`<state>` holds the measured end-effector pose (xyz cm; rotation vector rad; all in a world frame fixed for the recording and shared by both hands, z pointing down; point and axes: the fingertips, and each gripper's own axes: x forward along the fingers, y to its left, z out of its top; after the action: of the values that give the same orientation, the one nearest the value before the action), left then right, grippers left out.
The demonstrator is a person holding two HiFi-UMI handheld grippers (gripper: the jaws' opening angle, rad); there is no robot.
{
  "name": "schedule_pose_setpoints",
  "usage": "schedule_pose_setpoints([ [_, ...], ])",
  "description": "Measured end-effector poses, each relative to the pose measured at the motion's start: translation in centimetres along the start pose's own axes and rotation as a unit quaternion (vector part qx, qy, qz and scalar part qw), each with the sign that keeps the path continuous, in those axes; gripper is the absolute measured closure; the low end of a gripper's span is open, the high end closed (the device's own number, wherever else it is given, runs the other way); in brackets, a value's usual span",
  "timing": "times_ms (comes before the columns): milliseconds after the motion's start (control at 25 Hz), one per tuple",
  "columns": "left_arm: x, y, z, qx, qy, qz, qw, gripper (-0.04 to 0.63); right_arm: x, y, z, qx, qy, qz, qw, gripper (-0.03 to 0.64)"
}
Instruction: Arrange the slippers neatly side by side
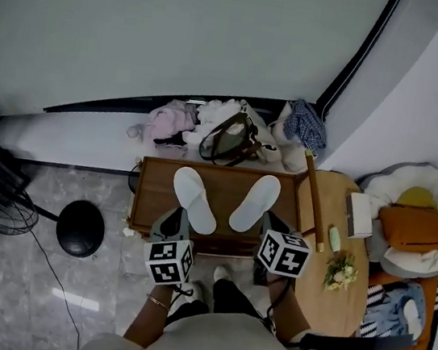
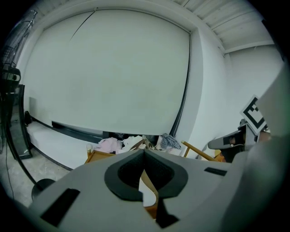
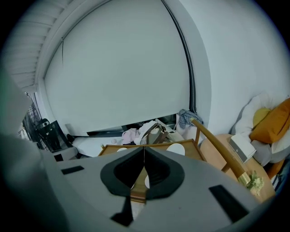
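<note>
Brown wood formed the low table (image 1: 151, 193), a rectangular top with a raised rim, and on it lay the pair of soft white slippers, flat and oval. One slipper (image 1: 195, 199) lay on the table's left half and the other slipper (image 1: 256, 202) on its right half. They were apart, with their near ends angled toward each other and their far ends splayed wide in a V. The left gripper (image 1: 174, 215) hung over the table's near edge just below the first slipper, with its grey jaws pressed together tip to tip on nothing. The right gripper (image 1: 274, 221) hung at the table's near right corner beside the second slipper, and its jaws were likewise closed and empty. Each gripper carried a cube with black and white square markers. Behind the table, against the pale wall, sat a bag with curved brown straps (image 1: 232, 139), a crumpled pink cloth (image 1: 170, 120) and a checked cloth (image 1: 306, 124). To the table's right stood a round wooden table (image 1: 346, 307) with a long wooden rod (image 1: 314, 201), a white box (image 1: 358, 215) and a small bunch of flowers (image 1: 341, 271) on it. Left of the low table a black round base (image 1: 80, 228) rested on glossy marbled floor.
</note>
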<state>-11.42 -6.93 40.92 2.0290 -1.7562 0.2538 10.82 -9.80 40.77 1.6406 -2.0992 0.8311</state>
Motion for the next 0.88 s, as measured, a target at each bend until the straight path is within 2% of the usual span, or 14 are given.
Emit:
schedule_pose_setpoints([
  [360,2.8,-1.6,-2.1,0.003,0.036,0.004,0.9994,0.578,3.1,-2.8,-1.1,0.01,0.032,-0.004,0.999,0.583],
  [560,4.1,-2.0,-4.7,0.011,0.063,0.0,0.998,0.578,4.5,-4.4,-3.6,0.03,0.056,-0.011,0.998,0.583],
  [880,5.5,-1.7,-10.0,0.003,0.107,-0.003,0.9942,0.578,6.0,-6.4,-8.0,0.058,0.091,-0.027,0.994,0.583],
])
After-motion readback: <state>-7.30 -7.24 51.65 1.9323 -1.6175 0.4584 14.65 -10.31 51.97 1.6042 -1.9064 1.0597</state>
